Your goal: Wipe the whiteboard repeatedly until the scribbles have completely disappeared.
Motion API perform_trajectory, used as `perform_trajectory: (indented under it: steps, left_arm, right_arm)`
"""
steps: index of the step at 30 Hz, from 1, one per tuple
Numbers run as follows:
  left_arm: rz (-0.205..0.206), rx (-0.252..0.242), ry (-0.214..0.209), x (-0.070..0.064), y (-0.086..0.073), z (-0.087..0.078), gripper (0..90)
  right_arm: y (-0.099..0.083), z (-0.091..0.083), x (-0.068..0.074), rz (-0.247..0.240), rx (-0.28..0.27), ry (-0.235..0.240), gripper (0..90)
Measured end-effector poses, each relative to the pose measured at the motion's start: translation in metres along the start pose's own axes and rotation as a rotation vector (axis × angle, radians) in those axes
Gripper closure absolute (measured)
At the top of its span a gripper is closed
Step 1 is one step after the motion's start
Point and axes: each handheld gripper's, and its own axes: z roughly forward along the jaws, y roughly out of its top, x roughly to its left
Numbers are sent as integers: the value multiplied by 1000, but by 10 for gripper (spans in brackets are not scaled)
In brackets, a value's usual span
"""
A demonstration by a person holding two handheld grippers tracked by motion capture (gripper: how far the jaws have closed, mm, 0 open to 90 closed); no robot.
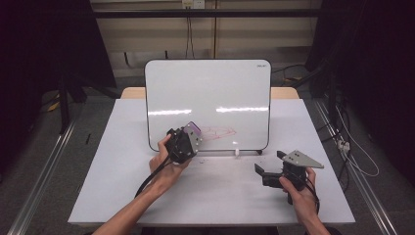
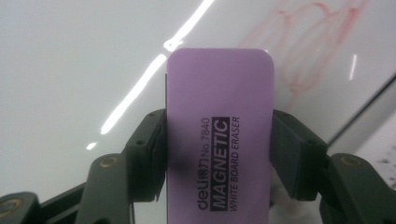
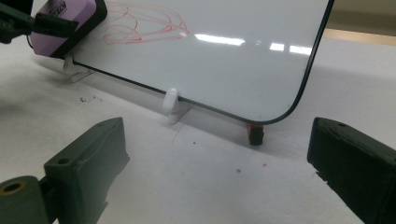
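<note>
the purple eraser [image 2: 219, 135] sits clamped between the two black jaws of the left gripper [image 1: 188, 139], gripped across its narrow sides at about mid-length. in the left gripper view its long axis runs straight out along the jaws, with the rounded far end toward the whiteboard [image 1: 208, 88] and the printed label "magnetic white board eraser" reading along that same length. in the high view the eraser [image 1: 194, 128] shows as a small purple block at the tip of the gripper, tilted up and to the right, at the lower left part of the board's face. whether its far end actually touches the surface cannot be told. just to its right on the board is a loose red scribble [image 1: 219, 132], looped lines, with the eraser's end right beside its left edge. in the right gripper view the eraser [image 3: 70, 21] shows with a dark underside toward the board.

the whiteboard stands upright, leaning back a little, on small white clip feet [image 3: 171, 103] on the white table [image 1: 98, 186], with a small red and black piece [image 3: 255, 132] under its lower right corner.

the right gripper [image 1: 274, 169] rests low over the table to the right, in front of the board, well apart from the eraser, its jaws spread wide with nothing between them.
</note>
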Motion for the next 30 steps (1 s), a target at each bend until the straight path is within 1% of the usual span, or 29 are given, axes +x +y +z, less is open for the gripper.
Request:
perform_trajectory:
  steps: [1, 2, 4, 5, 6, 8, 9, 10, 11, 12, 13, 14, 15, 17, 18, 19, 20, 21, 22, 24, 25, 26, 27, 28, 29, 30]
  left_arm:
    - [1, 7, -9, 2, 0, 0, 415]
    - [-12, 7, -25, 5, 0, 0, 415]
    - [-37, -5, -13, 11, 0, 1, 415]
    - [-55, -4, -14, 15, 1, 1, 415]
    - [-61, -1, -9, 20, 2, 1, 415]
    - [-85, -5, 4, 30, 5, 1, 415]
    - [-100, -9, 26, 41, 8, 1, 415]
    - [-100, -9, 26, 41, 8, 1, 415]
    - [-100, -5, 35, 46, 9, 1, 415]
    - [-118, -11, 45, 50, 10, 2, 415]
    - [-134, -13, 40, 53, 10, 2, 415]
    - [-141, -15, 40, 54, 10, 2, 415]
    - [-125, -16, 50, 51, 10, 2, 415]
    - [-92, -14, 35, 41, 10, 2, 415]
    - [-83, -13, 30, 35, 10, 2, 415]
    - [-46, -17, 24, 22, 11, 3, 415]
    - [-46, -17, 24, 22, 11, 3, 415]
    - [-29, -18, 25, 16, 12, 3, 415]
    - [-17, -17, 8, 10, 13, 3, 415]
    - [9, -19, -10, -3, 13, 4, 415]
    - [25, -27, -2, -10, 12, 4, 415]
    - [58, -31, 16, -16, 13, 4, 414]
    - [79, -26, 19, -18, 13, 3, 415]
    - [65, -28, 11, -17, 13, 4, 414]
    - [52, -28, -6, -13, 13, 4, 414]
    - [48, -30, -14, -11, 13, 5, 415]
  right_arm:
    - [0, 0, 0, -1, 1, -1, 45]
    - [0, 0, 0, -2, 1, 0, 45]
    - [0, 0, 0, -3, 1, 1, 44]
    - [0, 0, 0, -3, 1, 0, 45]
    - [0, 0, 0, -3, 1, 0, 45]
    - [0, 0, -1, -1, 2, 0, 44]
    - [0, 0, -1, -2, 2, 0, 45]
    - [0, 0, -1, -2, 2, 0, 45]
    - [0, 0, -1, -1, 2, 1, 45]
    - [0, 0, -1, -1, 2, 1, 45]
    - [0, 0, -1, 0, 2, 1, 45]
    - [0, 0, -1, 0, 2, 1, 45]
    - [0, 0, -1, 0, 2, 0, 44]
    - [0, 0, -1, 0, 2, 0, 45]
    - [0, 0, -1, 0, 2, 0, 45]
    - [0, 1, -1, 0, 4, 0, 44]
    - [0, 1, -1, 0, 4, 0, 44]
    - [0, 1, 0, -2, 3, 1, 45]
    - [0, 1, 0, -2, 3, 3, 45]
    - [0, 1, 1, -1, 1, 8, 44]
    - [0, 1, 1, -2, 0, 8, 43]
    - [0, 1, 0, -4, -1, 6, 43]
    - [0, 1, 0, -4, -1, 7, 43]
    - [0, 1, 0, -3, 1, 7, 43]
    - [0, 1, 0, -3, 1, 8, 43]
    - [0, 1, 0, -4, 0, 8, 43]
